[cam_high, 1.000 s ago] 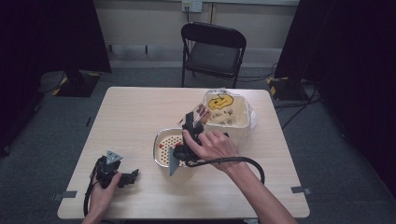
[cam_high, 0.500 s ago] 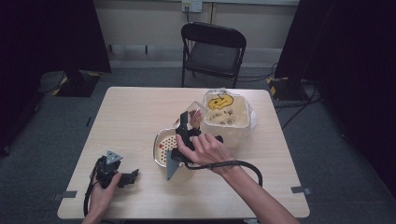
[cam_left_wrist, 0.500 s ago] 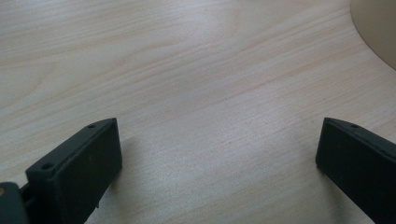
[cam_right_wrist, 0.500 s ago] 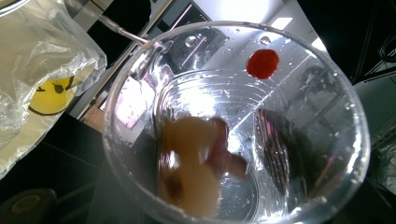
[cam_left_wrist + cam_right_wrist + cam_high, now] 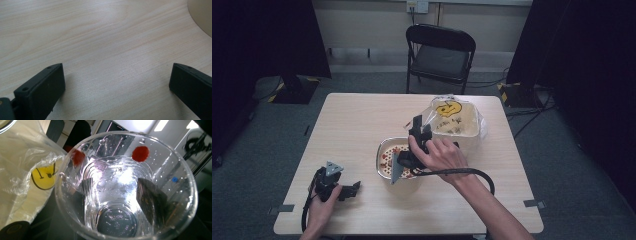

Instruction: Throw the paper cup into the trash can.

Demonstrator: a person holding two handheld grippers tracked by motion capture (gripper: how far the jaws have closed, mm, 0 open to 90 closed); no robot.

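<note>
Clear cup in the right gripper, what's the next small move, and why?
Probably carry the clear cup over the bag-lined bin and let go. The right gripper is clamped on it, just two red bits cling inside, the bowl holds red pieces, and the bag lies beside its mouth.

Recording studio or lab bay — black curtains (image 5: 267, 40) on both sides, grey carpet floor (image 5: 257, 135), tape marks (image 5: 281, 208), a lone folding chair (image 5: 439, 52) and one pale wooden table (image 5: 357, 120) — bare wood grain between the left jaws.
</note>
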